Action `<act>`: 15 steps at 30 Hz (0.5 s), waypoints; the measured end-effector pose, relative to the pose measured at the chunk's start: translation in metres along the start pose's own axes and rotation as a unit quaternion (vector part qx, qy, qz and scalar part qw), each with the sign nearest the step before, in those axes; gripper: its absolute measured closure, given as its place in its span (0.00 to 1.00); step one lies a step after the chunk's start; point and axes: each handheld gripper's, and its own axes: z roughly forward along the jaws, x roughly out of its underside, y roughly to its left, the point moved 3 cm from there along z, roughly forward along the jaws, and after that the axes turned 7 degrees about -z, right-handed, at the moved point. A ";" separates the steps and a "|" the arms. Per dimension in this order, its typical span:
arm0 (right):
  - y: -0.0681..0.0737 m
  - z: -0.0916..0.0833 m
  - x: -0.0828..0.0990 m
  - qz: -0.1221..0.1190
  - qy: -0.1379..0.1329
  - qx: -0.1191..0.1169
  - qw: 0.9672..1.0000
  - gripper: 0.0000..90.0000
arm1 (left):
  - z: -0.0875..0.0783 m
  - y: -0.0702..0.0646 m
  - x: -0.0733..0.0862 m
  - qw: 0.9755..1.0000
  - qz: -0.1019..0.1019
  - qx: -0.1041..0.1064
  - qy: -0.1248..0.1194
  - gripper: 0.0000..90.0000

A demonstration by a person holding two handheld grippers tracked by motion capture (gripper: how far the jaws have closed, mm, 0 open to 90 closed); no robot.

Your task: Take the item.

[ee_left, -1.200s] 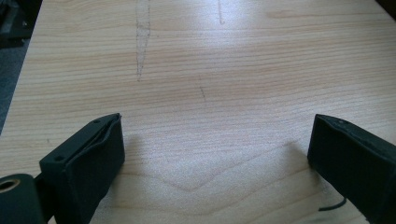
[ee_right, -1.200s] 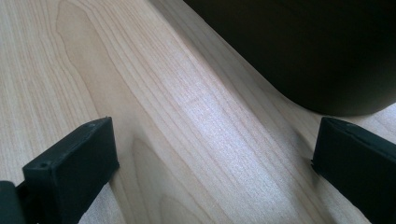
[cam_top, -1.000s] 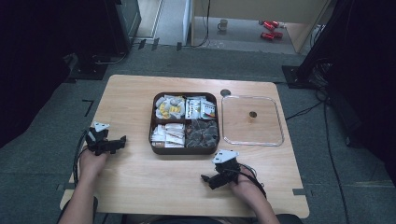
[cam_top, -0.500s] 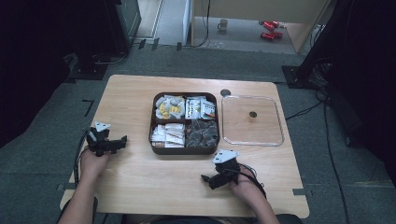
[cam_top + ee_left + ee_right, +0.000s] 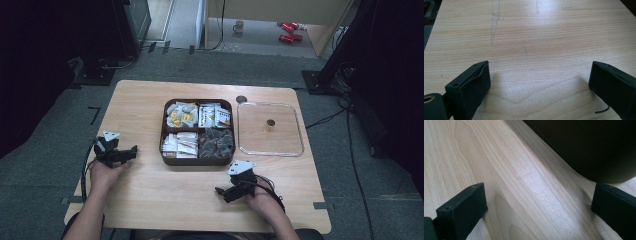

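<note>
Below, pale wooden table [image 5: 150, 200] on grey carpet [image 5: 45, 165], both tongs [image 5: 134, 150] [image 5: 220, 192] spread, empty.

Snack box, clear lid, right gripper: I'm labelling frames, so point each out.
Snack box [image 5: 197, 161], high view, front wall.
Clear lid [image 5: 294, 127], high view, right rim.
Right gripper [image 5: 220, 192], high view, between its fingertips.

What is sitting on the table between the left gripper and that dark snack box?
Nothing: in the high view, bare wooden table separates the left gripper from the snack box. The left gripper view also shows plain wood ahead of its open fingers.
</note>
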 end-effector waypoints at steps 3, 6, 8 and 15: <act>0.000 0.000 0.000 0.000 0.000 0.000 1.000 0.00 | -0.001 0.002 0.000 1.000 0.015 0.013 0.004 0.04; 0.000 0.000 0.000 0.000 0.000 0.000 1.000 0.00 | -0.001 0.004 -0.002 1.000 0.015 0.012 0.010 0.05; 0.000 0.000 0.000 0.000 0.000 0.000 1.000 0.00 | -0.002 0.006 -0.003 1.000 0.015 0.012 0.009 0.10; 0.000 0.000 0.000 0.000 0.000 0.000 1.000 0.00 | -0.004 0.007 -0.004 1.000 0.017 0.015 0.011 0.18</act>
